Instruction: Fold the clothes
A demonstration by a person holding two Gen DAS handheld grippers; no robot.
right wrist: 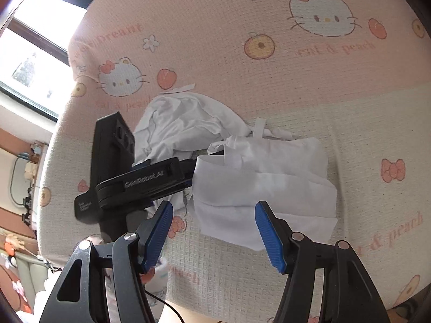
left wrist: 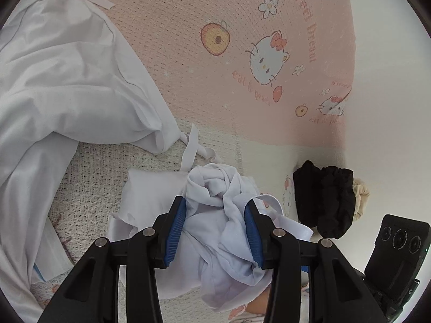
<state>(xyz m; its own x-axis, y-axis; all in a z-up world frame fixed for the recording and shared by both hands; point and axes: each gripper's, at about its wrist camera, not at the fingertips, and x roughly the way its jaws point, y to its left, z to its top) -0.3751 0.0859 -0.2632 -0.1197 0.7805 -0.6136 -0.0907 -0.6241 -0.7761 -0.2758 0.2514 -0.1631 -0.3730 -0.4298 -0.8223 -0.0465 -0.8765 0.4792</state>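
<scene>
While the left gripper (left wrist: pixel 216 230) is pinching a bunched wad of a white garment (left wrist: pixel 226 215) between its blue pads (left wrist: pixel 176 231), the right gripper (right wrist: pixel 214 235) is hovering with its jaws spread and nothing between them. In the left wrist view the wad is bulging up out of the jaws, with a ribbed hem strip (left wrist: pixel 265 197) curling by the right pad, and the cloth is trailing down onto a folded white part (left wrist: pixel 150 191) lying on the blanket (left wrist: pixel 242 13). That blanket is pink farther off and cream nearer, printed with cats, peaches and flowers. A second, larger white garment (left wrist: pixel 54 80) is sprawling rumpled across the left of that view, with a loose tie (left wrist: pixel 190 148) lying between it and the held wad. To the right, dark socks (left wrist: pixel 323 196) are sitting just beside a beige scrunchie (left wrist: pixel 359 196), well apart from the white cloth, and part of the right gripper's black body is showing at the lower right edge. In the right wrist view the folded white stack (right wrist: pixel 266 185) is lying flat on the cream part of the blanket just beyond the open blue pads (right wrist: pixel 270 237), which are standing clear of it. The left gripper (right wrist: pixel 150 177) is reaching in from the left there, its tips hidden in the cloth at the stack's edge, with the rumpled white garment (right wrist: pixel 183 123) heaped behind it. A window (right wrist: pixel 40 53) is glowing at the upper left.
</scene>
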